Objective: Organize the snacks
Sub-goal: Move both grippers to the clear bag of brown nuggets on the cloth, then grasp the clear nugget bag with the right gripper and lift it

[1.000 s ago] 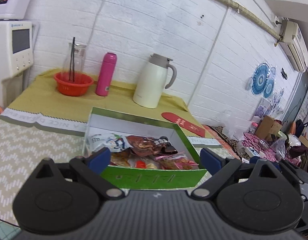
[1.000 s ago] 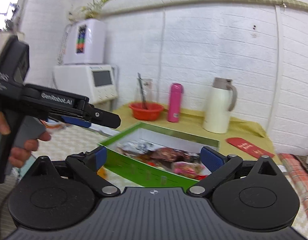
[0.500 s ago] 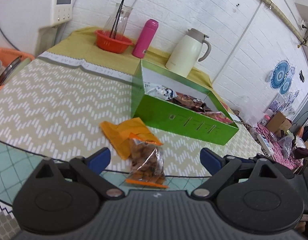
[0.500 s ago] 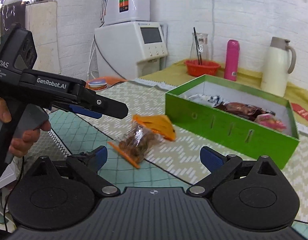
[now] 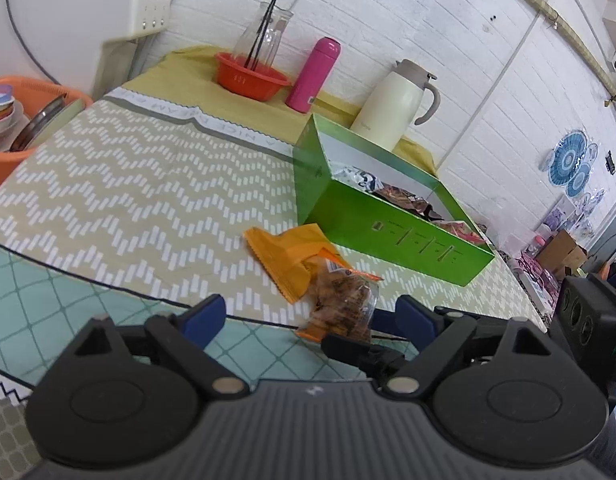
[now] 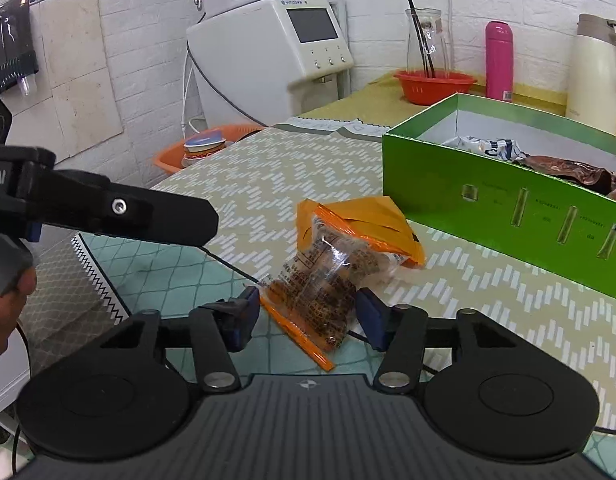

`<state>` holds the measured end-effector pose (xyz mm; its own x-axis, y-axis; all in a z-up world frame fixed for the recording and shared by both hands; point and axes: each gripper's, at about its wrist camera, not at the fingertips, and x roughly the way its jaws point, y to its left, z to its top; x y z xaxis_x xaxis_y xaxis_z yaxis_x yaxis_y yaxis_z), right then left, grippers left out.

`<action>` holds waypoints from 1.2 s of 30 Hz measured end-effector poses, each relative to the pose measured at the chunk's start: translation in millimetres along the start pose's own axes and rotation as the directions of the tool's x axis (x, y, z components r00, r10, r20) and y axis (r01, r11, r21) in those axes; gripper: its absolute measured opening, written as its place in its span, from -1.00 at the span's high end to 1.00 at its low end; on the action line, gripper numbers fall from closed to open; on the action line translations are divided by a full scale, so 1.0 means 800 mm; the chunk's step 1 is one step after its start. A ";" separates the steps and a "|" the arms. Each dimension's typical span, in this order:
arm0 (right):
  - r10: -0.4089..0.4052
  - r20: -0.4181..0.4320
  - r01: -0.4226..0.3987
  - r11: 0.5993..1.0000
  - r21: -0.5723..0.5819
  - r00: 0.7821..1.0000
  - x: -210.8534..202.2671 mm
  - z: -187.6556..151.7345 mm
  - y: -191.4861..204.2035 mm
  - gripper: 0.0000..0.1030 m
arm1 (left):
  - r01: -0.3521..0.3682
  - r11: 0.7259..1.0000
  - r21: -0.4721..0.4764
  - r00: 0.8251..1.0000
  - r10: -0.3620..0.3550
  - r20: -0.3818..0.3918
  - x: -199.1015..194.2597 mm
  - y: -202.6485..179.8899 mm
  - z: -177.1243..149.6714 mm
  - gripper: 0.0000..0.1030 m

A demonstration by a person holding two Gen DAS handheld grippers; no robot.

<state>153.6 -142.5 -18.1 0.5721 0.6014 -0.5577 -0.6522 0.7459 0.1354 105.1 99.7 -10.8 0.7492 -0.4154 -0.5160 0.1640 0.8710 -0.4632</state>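
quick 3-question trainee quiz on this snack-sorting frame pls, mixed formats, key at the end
1. True or false: the clear snack bag already lies inside the green box.
2. Multiple choice: which hand-held gripper has its fingers on either side of the snack bag? A) left hand-held gripper B) right hand-held gripper C) neither
3. Fill in: the flat packet under the far end of the snack bag is coloured ____.

Key:
1. False; it lies on the tablecloth in front of the box.
2. B; its blue fingers flank the bag, not yet clamped.
3. Orange.
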 end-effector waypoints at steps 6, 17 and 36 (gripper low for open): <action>-0.002 -0.031 0.000 0.999 -0.053 1.000 -0.030 -0.014 -0.012 -0.05 | 0.085 0.995 0.045 0.993 -0.081 -0.085 0.038 -0.028 -0.013 -0.19; -0.003 -0.021 0.002 0.998 -0.061 1.000 -0.056 -0.033 -0.025 -0.32 | 0.155 0.985 0.077 0.974 -0.139 -0.180 0.070 -0.057 -0.026 0.32; 0.024 -0.017 -0.025 0.999 -0.026 1.000 -0.050 -0.039 -0.020 -0.51 | 0.156 0.987 0.045 0.974 -0.146 -0.173 0.070 -0.050 -0.031 0.29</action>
<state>125.8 -187.3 -23.4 0.5476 0.6143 -0.5681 -0.6789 0.7231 0.1275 124.0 34.9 -38.8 0.5949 -0.5773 -0.5593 0.3077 0.8064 -0.5050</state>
